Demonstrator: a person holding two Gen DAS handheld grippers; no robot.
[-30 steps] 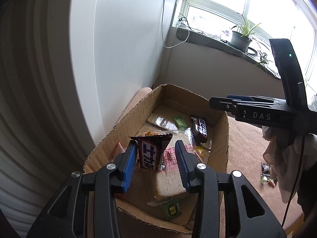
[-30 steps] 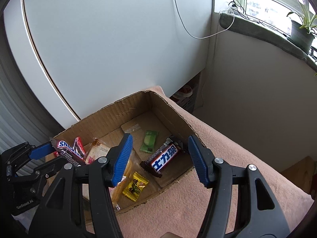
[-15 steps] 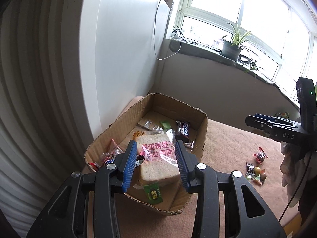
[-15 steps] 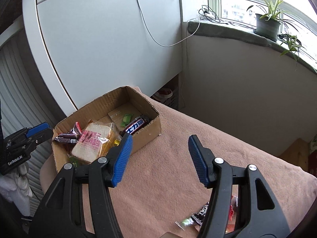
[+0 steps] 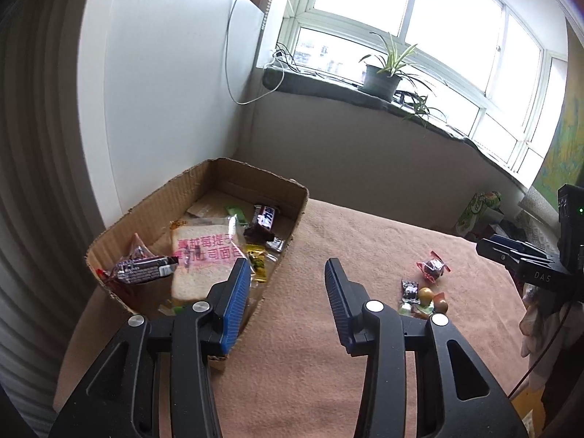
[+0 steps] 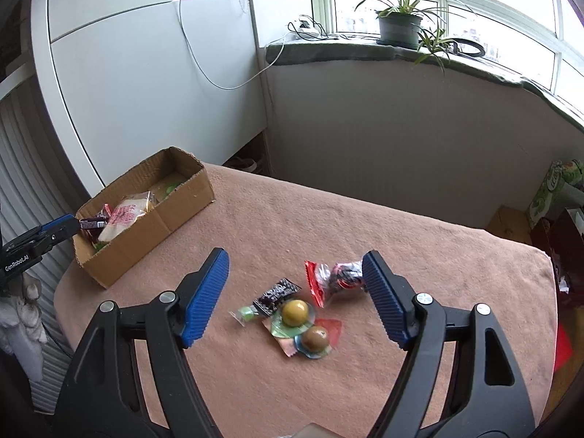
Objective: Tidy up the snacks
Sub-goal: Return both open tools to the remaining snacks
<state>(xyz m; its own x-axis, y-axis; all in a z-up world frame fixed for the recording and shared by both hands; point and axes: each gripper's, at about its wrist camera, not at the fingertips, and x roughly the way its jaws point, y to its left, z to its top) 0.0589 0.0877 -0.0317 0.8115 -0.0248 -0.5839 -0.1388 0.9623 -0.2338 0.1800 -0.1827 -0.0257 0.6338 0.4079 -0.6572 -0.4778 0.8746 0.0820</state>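
A cardboard box (image 5: 299, 197) at the table's left end holds a bagged bread slice (image 5: 204, 255), a dark chocolate bar (image 5: 264, 217), a Snickers bar (image 5: 144, 270) and small sweets. The box shows in the right wrist view (image 6: 175, 215) too. My left gripper (image 5: 286, 273) is open and empty, just right of the box's near corner. My right gripper (image 6: 295, 281) is open and empty above a loose pile on the cloth: a red-wrapped snack (image 6: 335, 277), a black packet (image 6: 277, 294), a green sweet (image 6: 246, 314) and two round jelly cups (image 6: 295, 312).
A pink-brown cloth (image 6: 401, 241) covers the table. A white cabinet (image 6: 153, 84) and a grey wall stand behind it. A potted plant (image 6: 399, 25) sits on the window sill. A green carton (image 6: 554, 189) and clutter lie beyond the right edge.
The left gripper let the Snickers bar go into the box and pulled back to the right. The right gripper swung away from the box and now hangs over the loose pile.
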